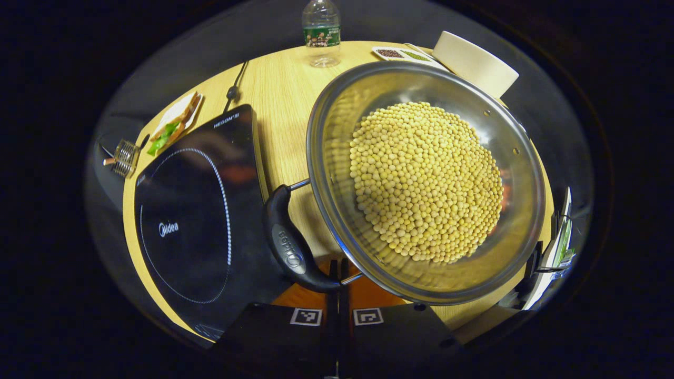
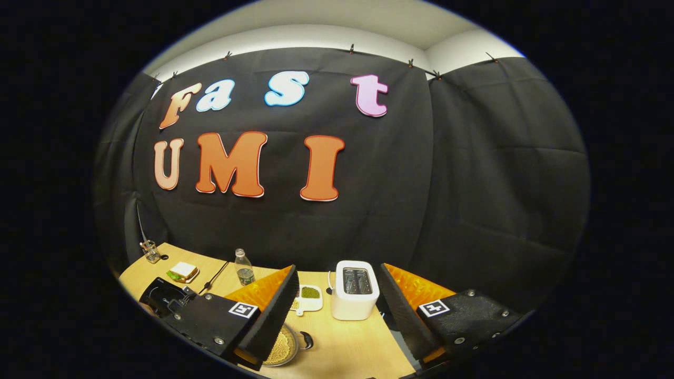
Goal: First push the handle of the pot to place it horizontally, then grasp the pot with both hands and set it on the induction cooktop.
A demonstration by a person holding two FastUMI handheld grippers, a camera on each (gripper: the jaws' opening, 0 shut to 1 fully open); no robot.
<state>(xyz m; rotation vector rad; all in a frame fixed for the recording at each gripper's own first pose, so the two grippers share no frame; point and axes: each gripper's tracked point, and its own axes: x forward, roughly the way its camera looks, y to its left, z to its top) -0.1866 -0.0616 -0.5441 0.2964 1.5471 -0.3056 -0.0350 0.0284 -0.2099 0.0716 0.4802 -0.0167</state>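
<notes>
A steel pot [image 1: 421, 179] full of yellow beans stands on the wooden table [image 1: 279, 100], to the right of the black induction cooktop [image 1: 195, 221]. Its black loop handle [image 1: 289, 242] points toward the cooktop. My left gripper [image 1: 338, 271] is shut, its tips against the handle's near end. In the right gripper view, my right gripper [image 2: 338, 269] hangs open high over the table. From there the pot [image 2: 281, 345] shows partly behind one finger, with its small side handle [image 2: 306, 341] and the cooktop [image 2: 163, 296] farther left.
A white toaster [image 2: 355, 289] stands beyond the pot, next to a small tray of spices [image 2: 308, 295]. A water bottle [image 1: 321, 31], a sandwich on a plate [image 1: 174, 123] and a cable [image 1: 234, 87] lie at the far side. A white-and-green object [image 1: 558, 242] sits at the right edge.
</notes>
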